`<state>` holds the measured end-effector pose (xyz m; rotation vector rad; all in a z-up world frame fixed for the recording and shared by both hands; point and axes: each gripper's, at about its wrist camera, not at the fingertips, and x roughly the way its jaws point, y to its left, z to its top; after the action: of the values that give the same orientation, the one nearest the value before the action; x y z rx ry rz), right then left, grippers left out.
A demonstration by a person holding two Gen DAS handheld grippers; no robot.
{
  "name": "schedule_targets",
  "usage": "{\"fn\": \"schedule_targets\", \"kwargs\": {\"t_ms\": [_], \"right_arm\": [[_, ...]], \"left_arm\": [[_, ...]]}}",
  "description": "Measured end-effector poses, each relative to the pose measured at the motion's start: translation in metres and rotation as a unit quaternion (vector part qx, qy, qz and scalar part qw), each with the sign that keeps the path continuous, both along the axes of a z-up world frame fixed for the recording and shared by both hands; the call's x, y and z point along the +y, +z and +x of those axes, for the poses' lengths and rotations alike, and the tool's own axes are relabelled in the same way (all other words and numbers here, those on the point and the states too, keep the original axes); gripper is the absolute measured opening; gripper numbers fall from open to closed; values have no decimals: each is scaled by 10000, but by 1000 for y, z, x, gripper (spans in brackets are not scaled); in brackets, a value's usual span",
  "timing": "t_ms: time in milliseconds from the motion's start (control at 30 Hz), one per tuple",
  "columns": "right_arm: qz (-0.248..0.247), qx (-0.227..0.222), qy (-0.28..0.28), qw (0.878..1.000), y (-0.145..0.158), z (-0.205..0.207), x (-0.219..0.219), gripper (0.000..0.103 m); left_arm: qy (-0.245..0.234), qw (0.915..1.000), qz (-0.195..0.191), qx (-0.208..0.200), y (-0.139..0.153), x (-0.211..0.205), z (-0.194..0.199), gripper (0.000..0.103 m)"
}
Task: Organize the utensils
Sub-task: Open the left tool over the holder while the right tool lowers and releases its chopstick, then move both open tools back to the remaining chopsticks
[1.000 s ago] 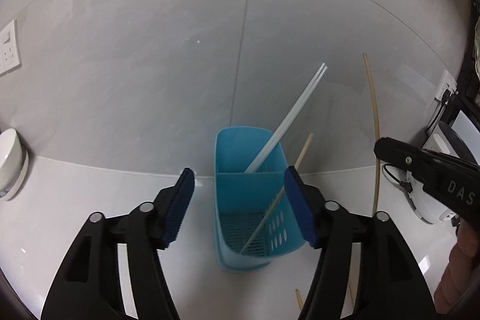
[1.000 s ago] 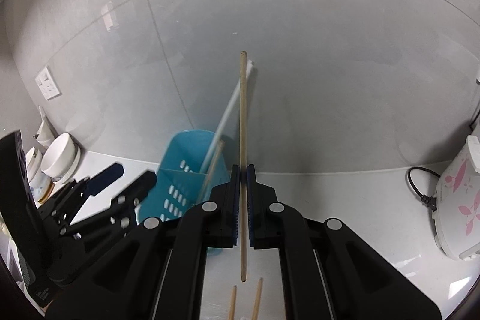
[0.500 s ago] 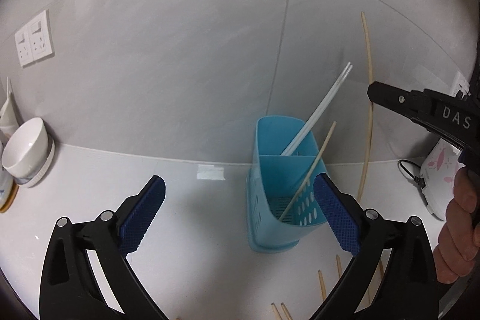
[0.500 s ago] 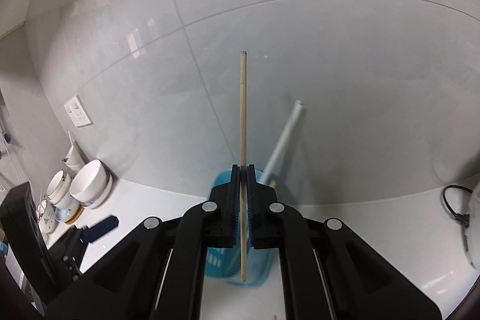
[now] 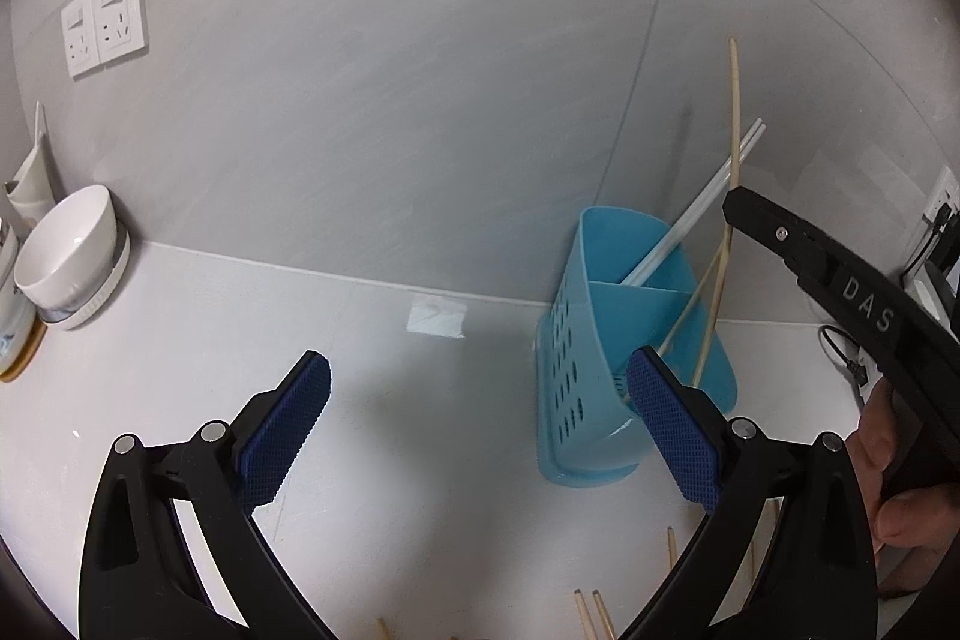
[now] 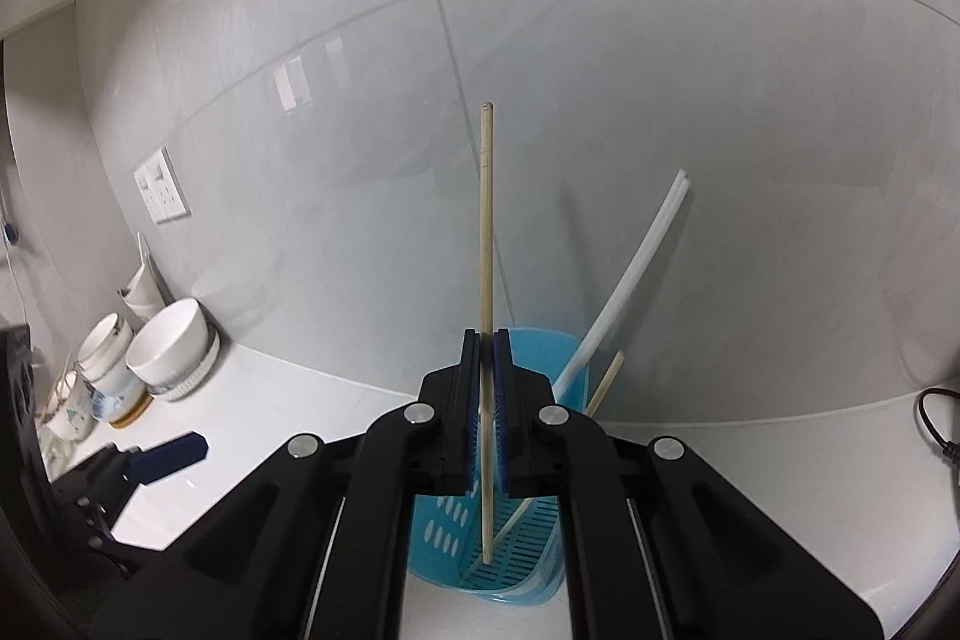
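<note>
1. Left wrist view: the left hand-held gripper (image 5: 480,421) has pulled back and swung left of the light blue perforated plastic utensil holder (image 5: 606,340), which a second ago sat between its blue pads and now stands just beyond the right pad. Its jaws are spread wide and grasp nothing.
2. From the same view, the right hand-held gripper (image 5: 735,208) has moved in over the holder, and the long pale wooden chopstick (image 5: 729,172) it carries now reaches down into the holder's near compartment. I judge the insertion almost done, with only the release left.
3. The holder stands upright on the white surface (image 5: 300,340) against the tiled wall. A pair of white plastic chopsticks (image 5: 708,202) leans out of its rear compartment, and a second wooden chopstick (image 5: 690,316) slants in the front one. More wooden chopsticks (image 5: 591,613) lie loose on the surface at the bottom edge, so sorting remains.
4. Right wrist view: the right hand-held gripper (image 6: 487,400) is clenched on the wooden chopstick (image 6: 487,220), held upright. Half a second ago its lower tip hung above the holder (image 6: 528,340); now it sits low inside, close to the slotted floor, though contact cannot be confirmed.
</note>
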<state>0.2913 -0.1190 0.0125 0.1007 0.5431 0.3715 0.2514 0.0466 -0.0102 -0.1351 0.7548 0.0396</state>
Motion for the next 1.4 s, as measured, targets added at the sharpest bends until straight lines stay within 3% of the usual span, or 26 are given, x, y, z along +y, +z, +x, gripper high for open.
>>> {"fn": "schedule_targets", "kwargs": {"t_ms": [367, 400, 433, 467, 567, 767, 900, 1200, 1400], "right_arm": [[-329, 201, 4, 9993, -16, -2, 15, 7], [-382, 190, 19, 9991, -15, -4, 15, 15], [-436, 177, -3, 9989, -13, -6, 14, 29], [-483, 126, -52, 9987, -10, -10, 14, 35], [-538, 85, -93, 9985, -2, -20, 10, 42], [-709, 91, -251, 9971, 11, -45, -5, 72], [-832, 330, -353, 9954, 10, -64, -20, 90], [-1236, 1000, -537, 9858, -27, -108, -47, 95], [-1451, 1605, -573, 9746, -62, -128, -55, 95]], "left_arm": [[66, 9999, -93, 38, -2, 4, 1, 97], [72, 9999, -108, 33, -2, 6, 1, 97], [97, 9999, -112, 29, -1, 6, 3, 97], [122, 9998, -128, 31, 0, 6, 4, 97], [169, 9997, -182, 3, 3, 9, 1, 97], [204, 9995, -258, -16, 14, 18, -11, 97], [252, 9995, -186, 72, 18, 17, -24, 97], [446, 9966, -91, 687, -8, 21, -63, 97], [627, 9884, -227, 1366, -44, 27, -94, 97]]}}
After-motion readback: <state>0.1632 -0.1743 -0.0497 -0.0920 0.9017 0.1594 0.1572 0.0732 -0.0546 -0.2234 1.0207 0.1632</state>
